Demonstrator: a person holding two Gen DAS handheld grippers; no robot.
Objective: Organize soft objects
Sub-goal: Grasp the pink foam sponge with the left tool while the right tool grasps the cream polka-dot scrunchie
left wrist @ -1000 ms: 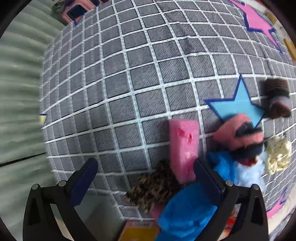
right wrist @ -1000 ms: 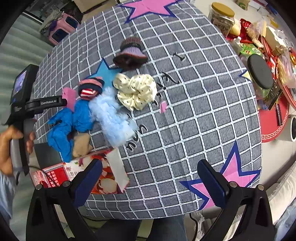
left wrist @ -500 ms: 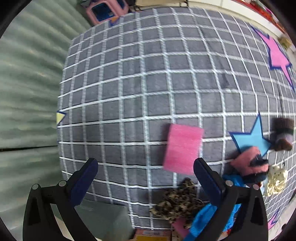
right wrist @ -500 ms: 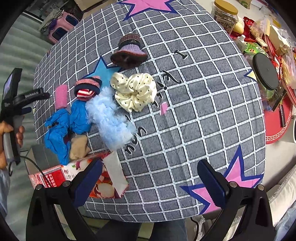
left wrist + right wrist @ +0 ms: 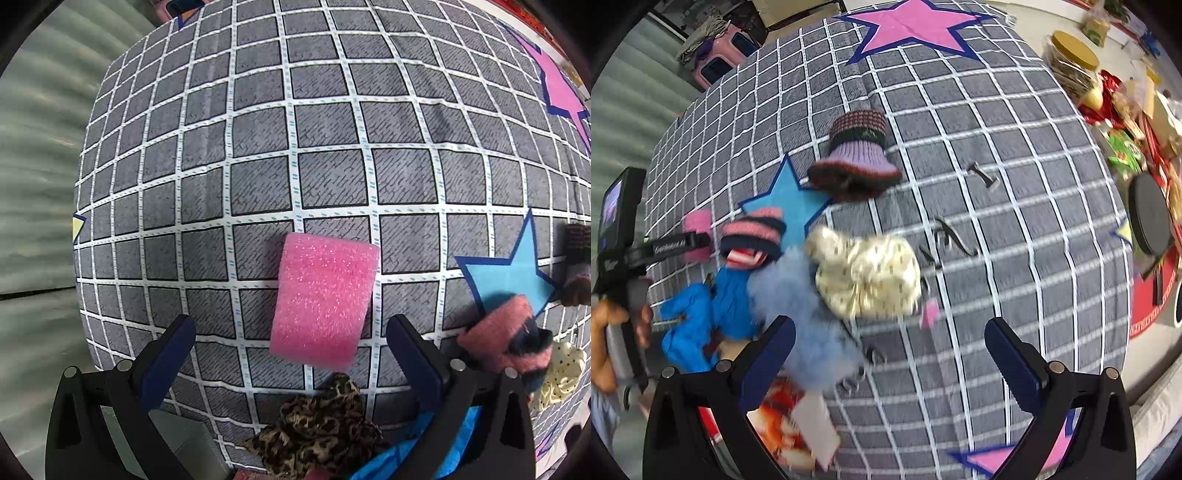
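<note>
left wrist view: the pink sponge (image 5: 324, 300) now lies centred between and just ahead of the wide-spread, empty fingers of the left gripper (image 5: 290, 338); a second ago it sat toward the right finger. the leopard-print scrunchie (image 5: 319, 424) sits lower, between the fingers. right wrist view: the right gripper (image 5: 888, 341), fingers wide and empty, has come closer over the cream dotted scrunchie (image 5: 866, 277) and fluffy pale blue scrunchie (image 5: 809, 325).

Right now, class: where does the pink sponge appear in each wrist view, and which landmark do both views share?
Left wrist: pink sponge lies flat, centre, between the open fingers.
Right wrist: pink sponge far left, partly behind the left gripper.
Shared landmark: blue star on the cloth.
</note>
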